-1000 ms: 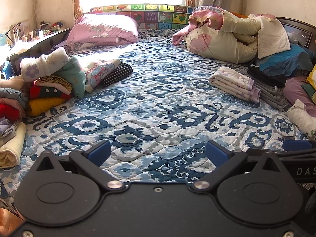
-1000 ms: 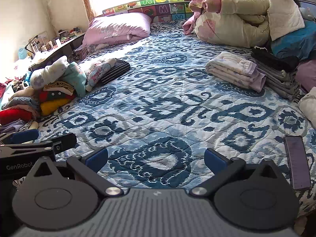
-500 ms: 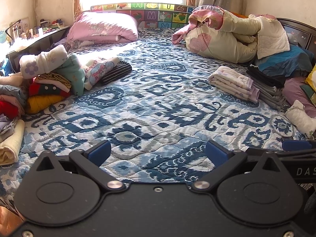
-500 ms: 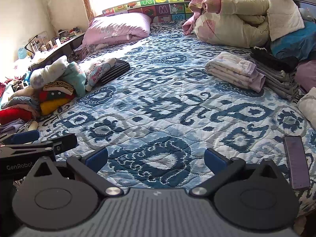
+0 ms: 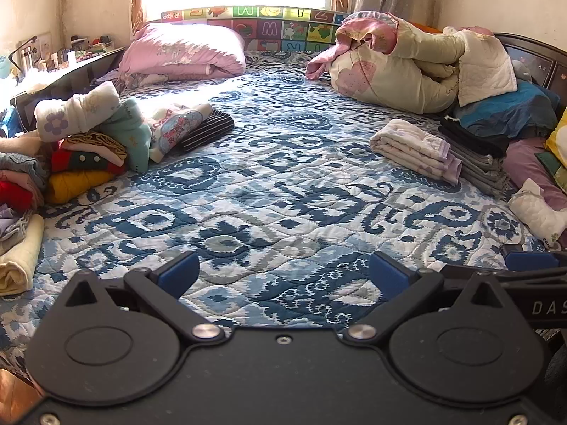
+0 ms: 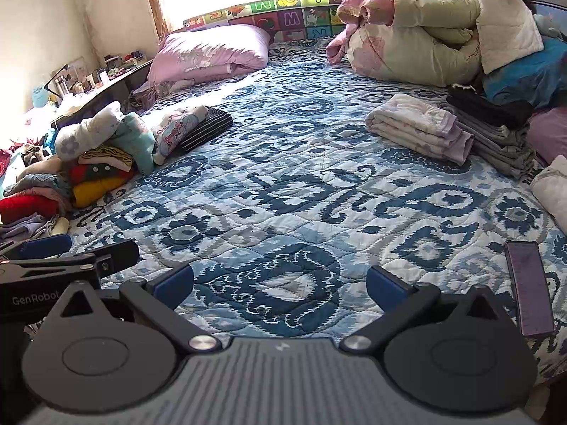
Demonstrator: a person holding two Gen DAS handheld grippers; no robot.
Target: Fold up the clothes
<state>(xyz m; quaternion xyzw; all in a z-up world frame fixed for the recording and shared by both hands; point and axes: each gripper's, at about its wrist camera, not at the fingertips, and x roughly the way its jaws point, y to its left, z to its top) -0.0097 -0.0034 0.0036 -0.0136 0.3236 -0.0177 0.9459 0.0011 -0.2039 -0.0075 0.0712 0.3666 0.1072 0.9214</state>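
A: Starting at the far left, what can you make out?

B: A heap of clothes (image 5: 76,148) along the bed's left edge, partly cut off by the frame. A white floral roll lies on top, red, yellow and teal pieces under it. The lower ones run together; I cannot count them. A striped garment (image 5: 207,132) lies just beside the heap.

A: And behind that?

B: A counter (image 6: 92,95) by the wall, crowded with small items too tiny and washed out by the window light to name.

A: The middle?

B: Bare blue patterned quilt (image 5: 283,191). The left hand-held gripper (image 5: 283,274) hovers over its near edge, jaws spread wide, nothing between the blue pads. The right hand-held gripper (image 6: 280,283) does the same, equally wide and empty. Each shows only partly in the other's view.

A: Further right?

B: A folded pale towel (image 6: 420,127) touching a grey folded stack (image 6: 499,145), with something black on top. Behind them is a bundled duvet (image 5: 400,67). A phone (image 6: 528,287) lies flat near the right edge. A white item (image 5: 538,212) at the far right is cropped, so I cannot tell what it is.
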